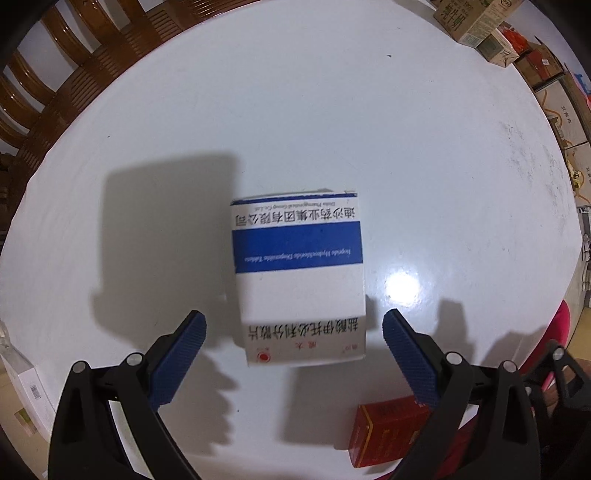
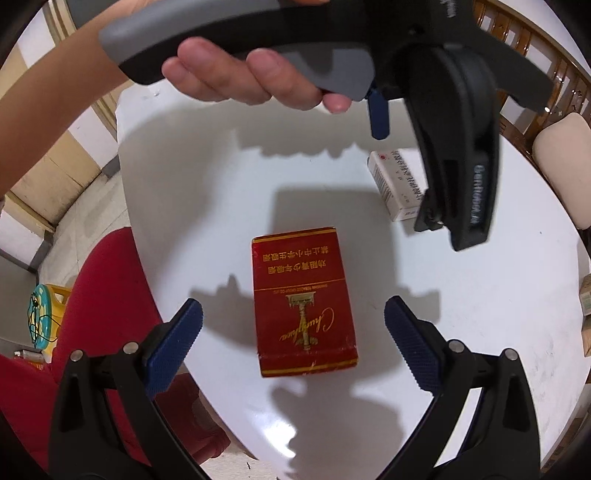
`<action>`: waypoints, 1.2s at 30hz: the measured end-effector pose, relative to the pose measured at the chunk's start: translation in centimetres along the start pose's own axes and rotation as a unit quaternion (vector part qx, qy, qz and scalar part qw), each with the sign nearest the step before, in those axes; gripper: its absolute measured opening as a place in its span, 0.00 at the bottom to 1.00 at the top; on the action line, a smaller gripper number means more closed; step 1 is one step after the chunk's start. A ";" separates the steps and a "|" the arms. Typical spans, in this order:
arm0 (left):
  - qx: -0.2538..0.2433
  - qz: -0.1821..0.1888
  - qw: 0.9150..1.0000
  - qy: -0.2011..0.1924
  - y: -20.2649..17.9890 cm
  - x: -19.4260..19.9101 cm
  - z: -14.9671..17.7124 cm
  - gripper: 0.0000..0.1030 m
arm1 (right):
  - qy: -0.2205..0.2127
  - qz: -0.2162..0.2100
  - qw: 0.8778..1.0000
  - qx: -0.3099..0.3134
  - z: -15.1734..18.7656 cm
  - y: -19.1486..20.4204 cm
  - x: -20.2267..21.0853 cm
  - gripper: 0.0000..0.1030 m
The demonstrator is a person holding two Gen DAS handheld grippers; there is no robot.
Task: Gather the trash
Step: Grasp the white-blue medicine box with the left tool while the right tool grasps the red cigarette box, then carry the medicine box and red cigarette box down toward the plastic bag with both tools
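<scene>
In the left wrist view, the left hand-held gripper [image 1: 293, 334] is seen nearest the lens, its blue ribbed pads [image 1: 177, 363] spread wide and nothing held between them. A white and blue medicine box [image 1: 297, 273] is framed squarely in the gap, lying flat on the white counter [image 1: 332, 110]; its near end sits between the fingertips, though whether it is touched cannot be told, and the spread is judged to be set for a grasp across its width. A red cigarette pack [image 1: 384, 432] is partly hidden behind the right-side finger near the lower edge, a wooden chair [image 1: 55, 74] is seen beyond the counter's far rim, and cardboard cartons [image 1: 476, 22] are stacked at the upper right. In the right wrist view, the right hand-held gripper [image 2: 293, 332] is likewise held wide apart and empty, with the red cigarette pack [image 2: 303, 302] lying flat between its pads [image 2: 173, 347], apart from both. Above it, the left hand-held gripper [image 2: 454, 173] is seen from the side, gripped by a hand [image 2: 251, 77] around its grey handle, and the medicine box [image 2: 391, 184] is partly covered by it. A red seat [image 2: 107, 288] is pushed up beside the counter edge. Both pieces of trash are judged not yet picked up, and crowding between the two tools is the likeliest hindrance.
</scene>
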State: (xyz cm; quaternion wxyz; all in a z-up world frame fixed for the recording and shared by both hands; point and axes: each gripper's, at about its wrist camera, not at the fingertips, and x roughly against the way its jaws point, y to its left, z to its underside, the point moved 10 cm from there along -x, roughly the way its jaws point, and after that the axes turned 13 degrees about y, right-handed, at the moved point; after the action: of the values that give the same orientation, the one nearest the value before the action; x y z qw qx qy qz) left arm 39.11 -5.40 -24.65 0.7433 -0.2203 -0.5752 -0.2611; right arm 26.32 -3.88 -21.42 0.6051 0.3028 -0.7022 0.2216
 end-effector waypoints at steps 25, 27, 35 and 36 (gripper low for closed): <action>0.003 -0.016 0.999 -0.037 -1.7 0.8 0.5 0.58 | 0.001 0.049 0.999 -0.024 -0.5 0.1 -2.0 0.53; 0.013 -0.015 0.999 -0.050 -1.4 1.3 1.5 0.58 | -0.007 0.049 0.998 -0.030 -0.2 0.3 -1.2 0.53; 0.066 0.004 0.993 -0.102 -1.2 5.2 4.9 0.58 | -0.040 0.090 0.993 -0.071 2.2 -0.4 3.1 0.53; 0.074 -0.001 0.991 -0.112 -0.9 5.9 5.6 0.58 | -0.045 0.094 0.992 -0.077 2.4 -0.4 3.6 0.53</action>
State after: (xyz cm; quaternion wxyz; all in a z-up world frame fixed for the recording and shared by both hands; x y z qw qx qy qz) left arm 35.59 -3.37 -17.51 0.6883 -0.1918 -0.6728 -0.1919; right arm 24.62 -6.34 -18.29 0.5713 0.1980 -0.7686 0.2090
